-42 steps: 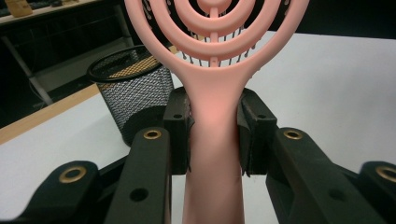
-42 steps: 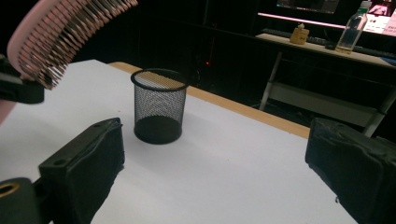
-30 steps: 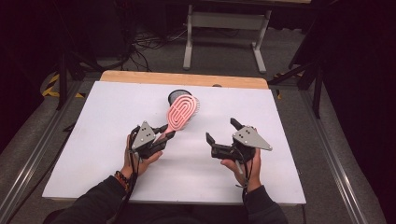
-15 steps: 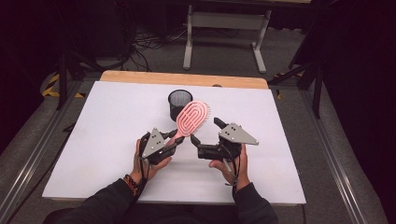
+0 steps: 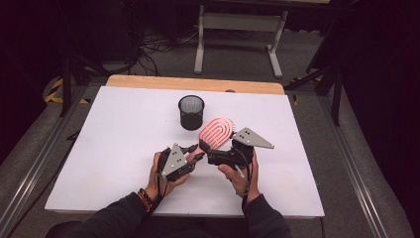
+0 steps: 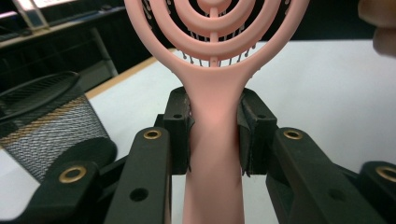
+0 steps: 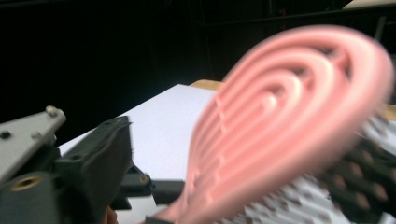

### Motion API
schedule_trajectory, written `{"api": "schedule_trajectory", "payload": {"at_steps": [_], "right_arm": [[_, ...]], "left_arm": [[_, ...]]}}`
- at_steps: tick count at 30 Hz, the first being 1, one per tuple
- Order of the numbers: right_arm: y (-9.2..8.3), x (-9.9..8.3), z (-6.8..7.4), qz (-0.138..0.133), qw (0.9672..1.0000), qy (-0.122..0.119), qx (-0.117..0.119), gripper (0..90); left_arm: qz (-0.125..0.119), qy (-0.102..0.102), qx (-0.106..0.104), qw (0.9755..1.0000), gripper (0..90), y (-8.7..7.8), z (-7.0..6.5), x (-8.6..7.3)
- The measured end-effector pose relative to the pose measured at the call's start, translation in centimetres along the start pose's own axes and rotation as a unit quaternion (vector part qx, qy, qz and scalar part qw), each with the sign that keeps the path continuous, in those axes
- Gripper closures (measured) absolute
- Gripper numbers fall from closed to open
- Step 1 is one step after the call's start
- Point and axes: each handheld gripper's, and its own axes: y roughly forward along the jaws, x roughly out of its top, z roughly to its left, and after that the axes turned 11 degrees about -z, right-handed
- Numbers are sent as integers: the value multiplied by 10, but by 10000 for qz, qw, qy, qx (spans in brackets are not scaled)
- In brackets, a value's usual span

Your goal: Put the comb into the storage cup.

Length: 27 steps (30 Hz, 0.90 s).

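A pink hairbrush (image 5: 218, 131) with a looped, ringed head is held up off the white table (image 5: 109, 148), head pointing away from the person. My left gripper (image 5: 194, 153) is shut on its handle; in the left gripper view both black pads clamp the handle (image 6: 214, 100) just below the head. My right gripper (image 5: 212, 156) sits close on the brush's right, jaws apart beside the neck. In the right gripper view the blurred brush head (image 7: 285, 116) looms large, with a dotted pad (image 7: 369, 186) behind it and the left gripper (image 7: 93, 172) at lower left.
A black mesh cup (image 5: 191, 111) stands upright on the table just beyond and left of the brush, and appears as the mesh cup (image 6: 42, 121) in the left gripper view. A wooden strip (image 5: 198, 84) runs along the table's far edge.
Both grippers have moved together toward the table's middle. The left one carried the brush to the right, and the right one closed in until it sits against the brush.
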Motion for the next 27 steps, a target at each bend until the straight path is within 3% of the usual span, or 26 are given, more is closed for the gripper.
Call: {"api": "schedule_trajectory", "payload": {"at_steps": [4,8,16,27], "right_arm": [[-3,-2,0,-225,9993,225,-175,379],[-8,-2,1,-459,9981,392,-114,548],[-11,-7,8,-593,9971,484,-14,612],[-15,-5,13,-666,9971,343,126,622]], "left_arm": [[132,20,10,9999,693,2,0,-1],[178,29,-59,9998,694,3,0,-2],[226,34,-129,9997,692,5,0,-2],[205,68,-294,9993,632,7,-1,-1]]}}
